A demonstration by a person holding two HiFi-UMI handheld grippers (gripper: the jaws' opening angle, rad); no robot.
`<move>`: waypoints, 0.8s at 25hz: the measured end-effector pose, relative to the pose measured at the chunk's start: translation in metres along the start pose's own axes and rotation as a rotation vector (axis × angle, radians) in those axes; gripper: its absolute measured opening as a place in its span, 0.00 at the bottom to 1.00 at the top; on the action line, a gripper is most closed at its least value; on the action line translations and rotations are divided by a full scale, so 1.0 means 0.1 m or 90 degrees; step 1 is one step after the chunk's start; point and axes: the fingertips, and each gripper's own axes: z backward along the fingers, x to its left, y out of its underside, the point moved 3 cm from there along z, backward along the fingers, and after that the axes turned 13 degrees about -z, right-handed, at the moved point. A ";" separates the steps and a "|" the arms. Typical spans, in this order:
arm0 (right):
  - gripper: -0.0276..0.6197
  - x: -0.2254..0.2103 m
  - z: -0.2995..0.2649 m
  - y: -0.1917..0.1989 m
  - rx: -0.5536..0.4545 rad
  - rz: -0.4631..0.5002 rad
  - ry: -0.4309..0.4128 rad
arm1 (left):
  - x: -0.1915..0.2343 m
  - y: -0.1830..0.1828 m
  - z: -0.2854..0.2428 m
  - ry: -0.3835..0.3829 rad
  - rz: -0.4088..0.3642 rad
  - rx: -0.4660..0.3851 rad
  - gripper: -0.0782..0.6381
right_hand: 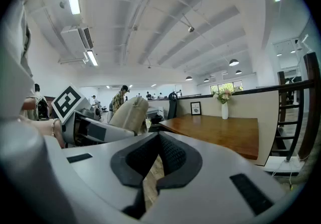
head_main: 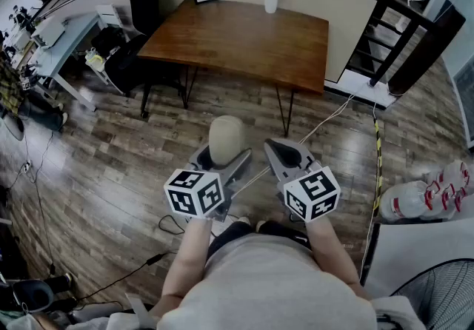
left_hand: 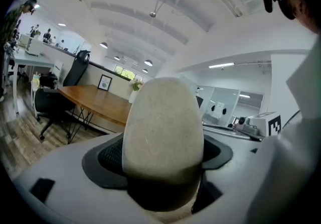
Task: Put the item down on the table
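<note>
The wooden table (head_main: 244,40) stands well ahead of me across the floor, so I judge this the carrying step. Next I must close in on it and lower over bare wood before letting go. My left gripper (head_main: 222,162) has its jaws spread wide, clamped on the beige egg-shaped item (head_main: 227,136). My right gripper (head_main: 284,152) is pressed together, empty. The item looks matte and felt-like, its rounded end poking past my pads.

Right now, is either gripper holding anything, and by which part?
The left gripper grips a beige egg-shaped object by its lower end, rounded top sticking out. The right gripper is shut and empty.
</note>
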 end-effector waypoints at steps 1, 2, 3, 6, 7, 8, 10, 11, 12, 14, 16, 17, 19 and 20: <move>0.06 0.01 -0.01 0.01 0.001 0.001 -0.003 | 0.01 0.00 0.00 -0.001 -0.002 0.001 0.69; 0.06 0.02 -0.02 0.01 0.001 0.001 -0.005 | 0.02 0.01 0.00 -0.001 -0.004 0.002 0.69; 0.06 0.02 -0.03 0.01 0.002 0.001 -0.006 | 0.02 0.01 0.00 -0.001 -0.006 0.004 0.69; 0.06 0.02 -0.03 0.02 0.004 0.002 -0.005 | 0.01 0.01 -0.02 0.004 -0.008 0.007 0.69; 0.06 0.04 -0.02 0.03 0.005 0.002 -0.004 | 0.00 0.02 -0.02 0.006 -0.008 0.008 0.69; 0.06 0.06 -0.02 0.05 0.006 0.001 -0.005 | -0.01 0.03 -0.01 0.007 -0.009 0.009 0.69; 0.06 0.11 -0.03 0.08 0.010 0.000 -0.009 | -0.01 0.04 0.01 0.007 -0.013 0.010 0.69; 0.06 0.12 -0.04 0.09 0.013 0.000 -0.011 | 0.00 0.04 0.01 0.007 -0.014 0.009 0.69; 0.06 0.14 -0.06 0.10 0.017 0.002 -0.014 | 0.01 0.03 0.01 0.007 -0.014 0.009 0.69; 0.05 0.14 -0.09 0.11 0.025 0.008 -0.017 | 0.03 0.02 0.01 0.007 -0.013 0.006 0.69; 0.05 0.15 -0.14 0.09 0.016 -0.003 -0.016 | 0.09 0.01 0.01 0.003 -0.010 0.003 0.69; 0.06 0.15 -0.17 0.07 0.007 -0.013 -0.014 | 0.12 0.01 0.03 0.000 -0.008 0.002 0.69; 0.06 0.15 -0.22 0.04 -0.012 -0.031 -0.014 | 0.21 0.01 0.08 -0.005 -0.002 -0.002 0.69; 0.06 0.16 -0.24 0.03 -0.020 -0.035 -0.015 | 0.25 0.02 0.10 -0.007 0.000 -0.004 0.69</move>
